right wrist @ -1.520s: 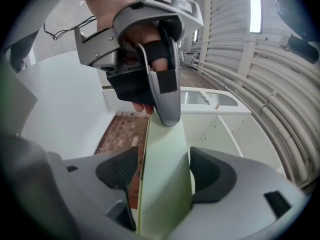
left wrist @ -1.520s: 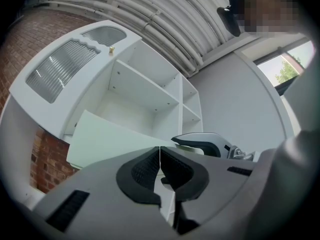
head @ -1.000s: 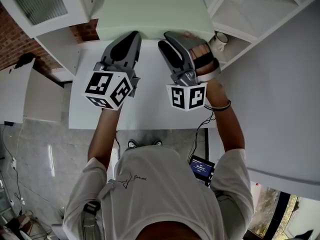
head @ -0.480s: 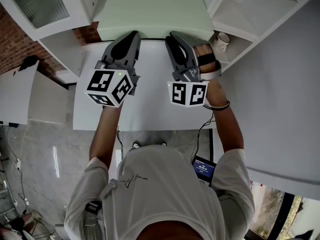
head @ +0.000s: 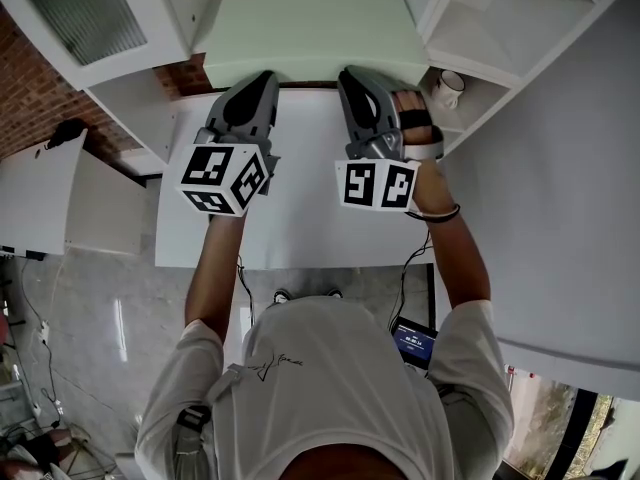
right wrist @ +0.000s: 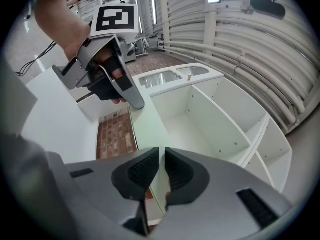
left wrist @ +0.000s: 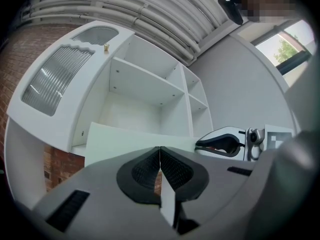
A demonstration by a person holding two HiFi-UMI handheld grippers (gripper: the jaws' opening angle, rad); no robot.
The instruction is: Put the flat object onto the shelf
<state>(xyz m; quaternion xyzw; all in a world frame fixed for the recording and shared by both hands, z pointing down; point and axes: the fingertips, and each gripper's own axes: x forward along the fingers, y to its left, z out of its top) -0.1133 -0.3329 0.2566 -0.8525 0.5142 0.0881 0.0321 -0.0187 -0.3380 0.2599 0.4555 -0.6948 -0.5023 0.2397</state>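
the pale green flat board [head: 310, 28] is held roughly level just past the tabletop's [head: 300, 223] far edge, its far side toward the open white shelf unit [head: 505, 13]. the left claw [head: 264, 78] is clamped on the left part of the board's near edge. the right claw [head: 353, 74], whose jaws have just been closing, pinches the right part of that edge. a mug [head: 447, 86] sits in a shelf compartment off the far right corner.

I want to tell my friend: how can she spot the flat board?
Find the big white shelf unit beyond the white table. The board is right in front of it, wide and thin. It is pale green, while the shelves and table are white.
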